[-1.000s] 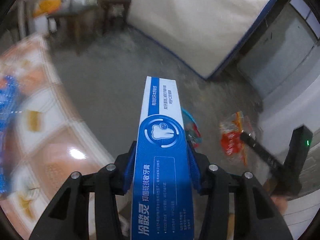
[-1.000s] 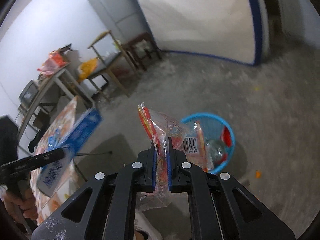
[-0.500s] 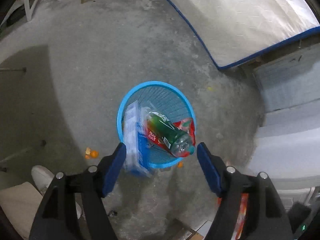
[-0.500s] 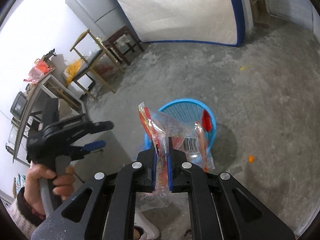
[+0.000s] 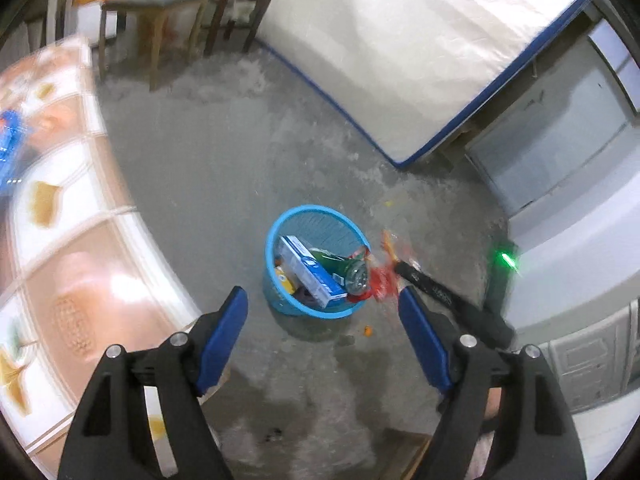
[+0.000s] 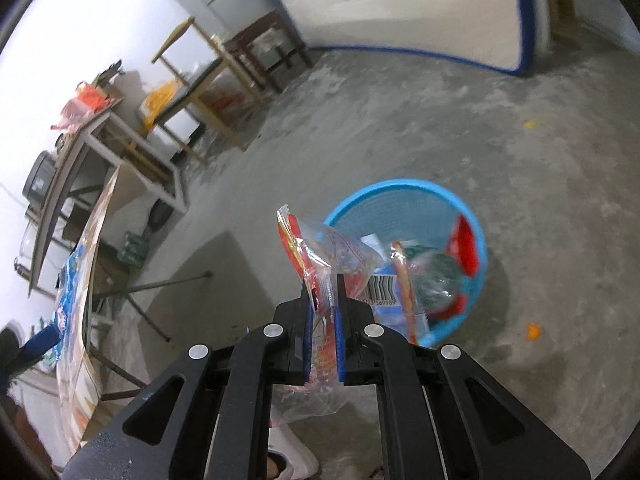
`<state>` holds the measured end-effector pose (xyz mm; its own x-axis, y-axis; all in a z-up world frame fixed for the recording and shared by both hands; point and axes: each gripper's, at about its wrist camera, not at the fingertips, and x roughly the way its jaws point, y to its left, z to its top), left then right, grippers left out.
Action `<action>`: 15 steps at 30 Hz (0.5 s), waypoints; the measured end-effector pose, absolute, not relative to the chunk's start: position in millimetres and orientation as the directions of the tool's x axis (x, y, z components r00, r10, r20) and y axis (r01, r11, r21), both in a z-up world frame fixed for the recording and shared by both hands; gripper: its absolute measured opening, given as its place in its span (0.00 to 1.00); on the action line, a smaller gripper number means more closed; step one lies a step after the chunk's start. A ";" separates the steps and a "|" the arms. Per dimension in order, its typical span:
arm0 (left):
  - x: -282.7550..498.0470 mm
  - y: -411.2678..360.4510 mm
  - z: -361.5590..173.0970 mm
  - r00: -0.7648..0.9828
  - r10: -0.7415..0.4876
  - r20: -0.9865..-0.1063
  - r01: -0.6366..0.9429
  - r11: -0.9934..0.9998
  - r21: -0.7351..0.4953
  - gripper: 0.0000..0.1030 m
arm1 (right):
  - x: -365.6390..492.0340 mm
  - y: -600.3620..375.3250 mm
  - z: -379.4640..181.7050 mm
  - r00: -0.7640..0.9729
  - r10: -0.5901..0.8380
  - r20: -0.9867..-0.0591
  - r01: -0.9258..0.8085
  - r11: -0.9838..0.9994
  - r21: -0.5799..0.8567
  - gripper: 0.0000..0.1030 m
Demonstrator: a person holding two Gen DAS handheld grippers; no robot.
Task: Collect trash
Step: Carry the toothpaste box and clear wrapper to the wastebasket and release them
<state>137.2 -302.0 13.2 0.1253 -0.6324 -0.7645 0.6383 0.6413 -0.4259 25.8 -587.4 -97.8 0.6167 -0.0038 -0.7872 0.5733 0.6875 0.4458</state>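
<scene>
the left wrist view looks down into the blue basket on the concrete floor and shows what lies in it: a blue and white toothpaste box slanted across the inside, a green plastic bottle just beside it, and red wrapping at the rim. it also takes in the patterned tabletop well to the left of the basket and a white mattress leaning beyond the basket. the right wrist view shows the same basket from the side, mostly hidden behind a clear red-printed snack wrapper that sits in front of it and just above its near rim. the left hand-held gripper has just been opening; its blue pads stand wide apart with nothing between them, released above the near side of the basket. the right hand-held gripper is clenched on the snack wrapper, the pads pinching the plastic, which sticks up above them and hangs crumpled below.
</scene>
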 end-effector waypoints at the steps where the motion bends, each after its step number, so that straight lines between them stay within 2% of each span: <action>1: 132.5 -289.8 20.4 0.147 -0.635 -0.758 0.651 0.639 -0.409 0.76 | 36.8 -588.3 -102.4 0.622 0.034 -0.782 0.553 0.688 0.470 0.08; 5: 111.2 -232.6 44.3 0.298 -0.618 -0.728 0.669 0.679 -0.303 0.78 | 77.4 -589.1 -121.2 0.612 0.110 -0.783 0.511 0.700 0.498 0.08; 8: 102.8 -195.5 49.0 0.383 -0.583 -0.717 0.645 0.724 -0.243 0.78 | 108.7 -589.6 -143.2 0.578 0.119 -0.807 0.496 0.734 0.463 0.11; 10: 99.3 -176.7 48.8 0.424 -0.557 -0.714 0.622 0.752 -0.217 0.78 | 123.8 -593.1 -167.0 0.573 0.140 -0.808 0.482 0.740 0.470 0.19; 11: 98.3 -166.6 47.3 0.440 -0.546 -0.713 0.608 0.766 -0.211 0.78 | 128.0 -596.5 -180.1 0.556 0.156 -0.816 0.484 0.737 0.471 0.26; 15: 102.2 -132.7 38.6 0.451 -0.521 -0.725 0.539 0.806 -0.244 0.78 | 139.9 -595.1 -230.0 0.413 0.165 -0.896 0.542 0.746 0.387 0.31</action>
<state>102.2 -132.7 38.6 0.4507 -0.5208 -0.7250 0.5392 0.8061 -0.2439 139.9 -595.1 -230.0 0.4128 0.1647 -0.8958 0.5420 0.7460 0.3870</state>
